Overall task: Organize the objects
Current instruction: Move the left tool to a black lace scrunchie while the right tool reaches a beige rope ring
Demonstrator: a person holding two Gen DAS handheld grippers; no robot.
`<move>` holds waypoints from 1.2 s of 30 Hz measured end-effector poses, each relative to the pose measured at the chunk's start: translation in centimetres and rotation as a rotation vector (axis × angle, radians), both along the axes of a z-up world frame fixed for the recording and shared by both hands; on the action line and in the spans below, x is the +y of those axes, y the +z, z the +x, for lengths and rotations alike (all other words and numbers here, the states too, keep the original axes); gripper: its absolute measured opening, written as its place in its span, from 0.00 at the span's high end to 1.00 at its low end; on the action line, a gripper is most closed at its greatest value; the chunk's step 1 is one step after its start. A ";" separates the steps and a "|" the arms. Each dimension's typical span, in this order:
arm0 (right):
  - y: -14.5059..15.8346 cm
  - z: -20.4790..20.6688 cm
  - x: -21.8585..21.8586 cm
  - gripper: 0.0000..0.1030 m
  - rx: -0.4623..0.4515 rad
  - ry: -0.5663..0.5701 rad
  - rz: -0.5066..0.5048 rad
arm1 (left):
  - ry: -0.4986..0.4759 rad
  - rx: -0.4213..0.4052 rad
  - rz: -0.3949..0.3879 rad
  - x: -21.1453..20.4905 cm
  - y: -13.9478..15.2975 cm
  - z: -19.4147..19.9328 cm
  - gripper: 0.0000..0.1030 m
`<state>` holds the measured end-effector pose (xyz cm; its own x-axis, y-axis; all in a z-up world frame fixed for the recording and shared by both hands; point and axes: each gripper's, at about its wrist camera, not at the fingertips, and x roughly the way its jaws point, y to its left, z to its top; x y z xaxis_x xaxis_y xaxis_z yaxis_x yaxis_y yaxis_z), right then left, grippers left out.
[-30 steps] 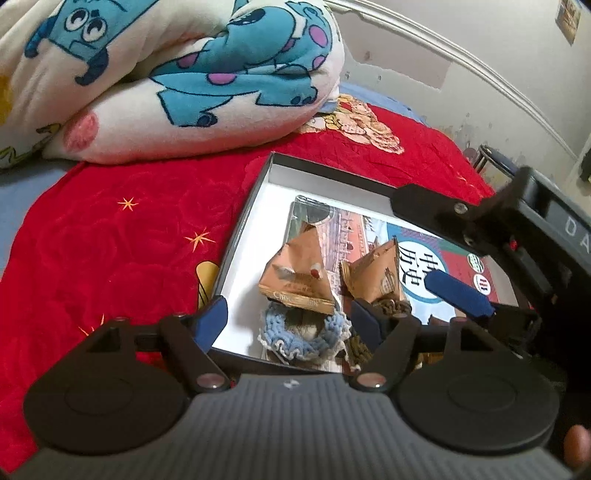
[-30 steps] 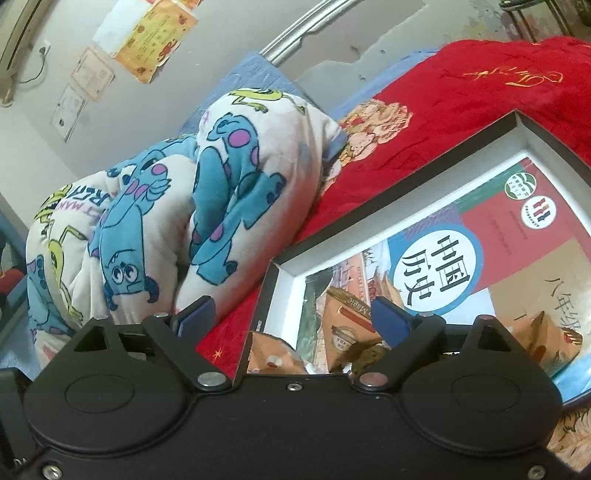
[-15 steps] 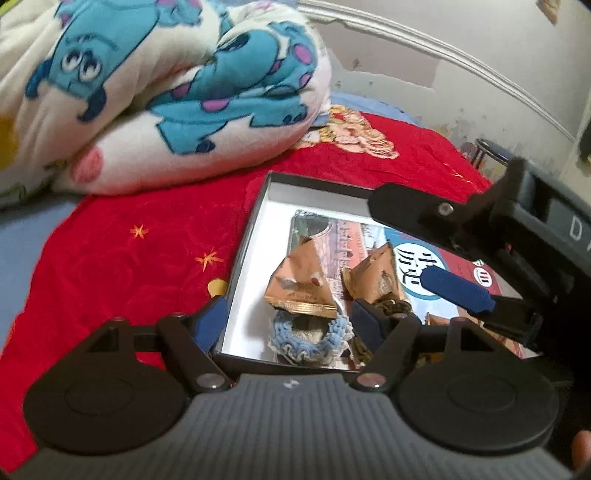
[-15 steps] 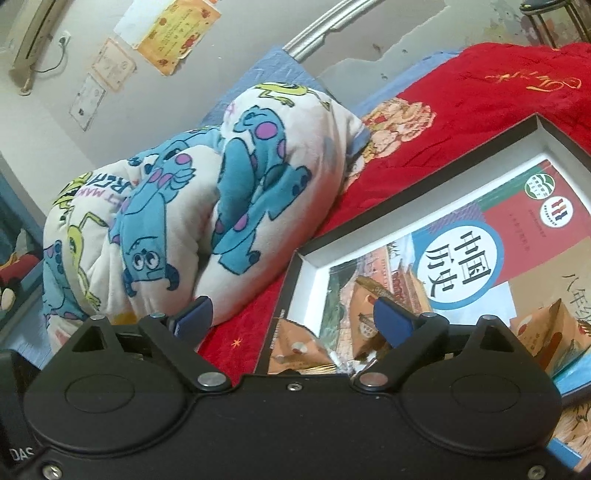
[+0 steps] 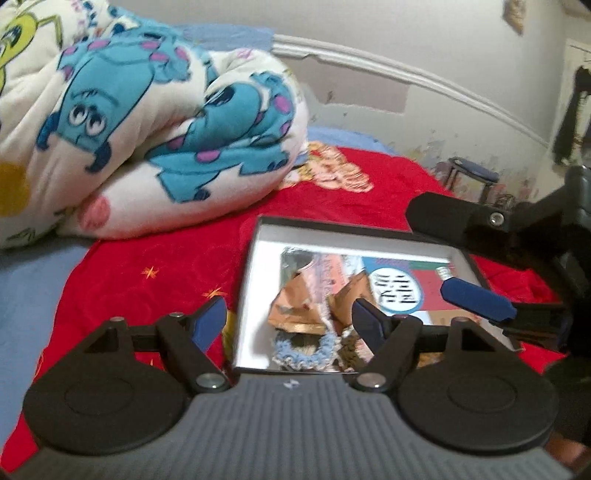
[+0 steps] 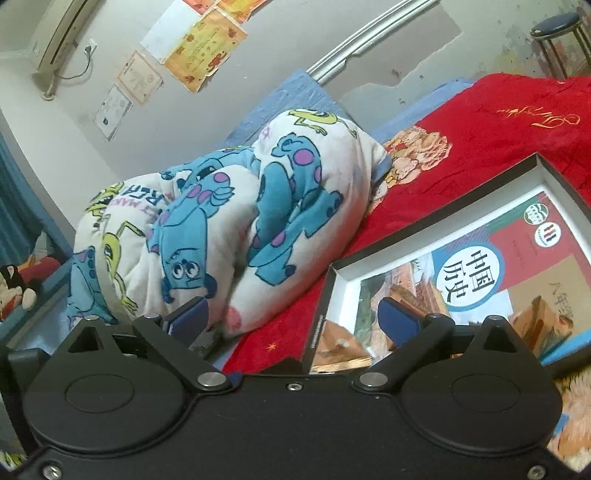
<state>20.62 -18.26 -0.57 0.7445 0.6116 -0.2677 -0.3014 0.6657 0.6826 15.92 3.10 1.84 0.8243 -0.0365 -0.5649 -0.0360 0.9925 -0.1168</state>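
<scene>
A shallow black box point(image 5: 248, 280) with a white inside lies on the red bedspread point(image 5: 147, 266). In it are a history book point(image 5: 402, 284), two brown snack packets point(image 5: 295, 306) point(image 5: 351, 293) and a blue crocheted hair tie point(image 5: 306, 347). My left gripper point(image 5: 288, 319) hovers open over the box's near end with nothing in it. My right gripper point(image 5: 432, 251) reaches over the box's right side. In the right wrist view the right gripper point(image 6: 291, 317) has its jaws opening, with nothing between them, above the box point(image 6: 321, 295), the book point(image 6: 472, 273) and a packet point(image 6: 340, 347).
A rolled white blanket point(image 5: 155, 140) with blue cartoon monsters lies behind and to the left of the box. A scuffed wall with a white rail runs behind the bed. A dark stool point(image 6: 557, 29) stands by the wall. A plush toy point(image 6: 18, 291) sits at the far left.
Both grippers have risen and drawn back from the box, so its contents look smaller and lower. The right jaws have spread a little wider. The box's contents have not moved.
</scene>
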 end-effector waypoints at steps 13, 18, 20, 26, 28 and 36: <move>3.8 -5.8 -2.6 0.01 -0.050 -0.184 -0.058 | -0.158 -0.078 0.053 -2.5 1.3 -2.7 0.18; 3.6 -7.4 -4.9 0.01 -0.016 -0.245 -0.082 | -0.226 -0.086 0.053 -3.2 1.3 -3.3 0.18; 3.3 -8.2 -5.7 0.01 -0.002 -0.267 -0.098 | -0.246 -0.080 0.052 -3.5 1.2 -3.4 0.18; 3.0 -11.0 -7.5 0.00 0.034 -0.349 -0.238 | -0.277 -0.061 0.064 -4.2 0.7 -3.5 0.18; 2.9 -11.5 -7.9 0.00 0.071 -0.385 -0.275 | -0.283 -0.064 0.056 -4.2 0.7 -3.7 0.18; 1.1 -13.4 -10.2 0.01 0.228 -0.421 -0.282 | -0.381 -0.013 0.031 -6.5 -0.6 -4.3 0.18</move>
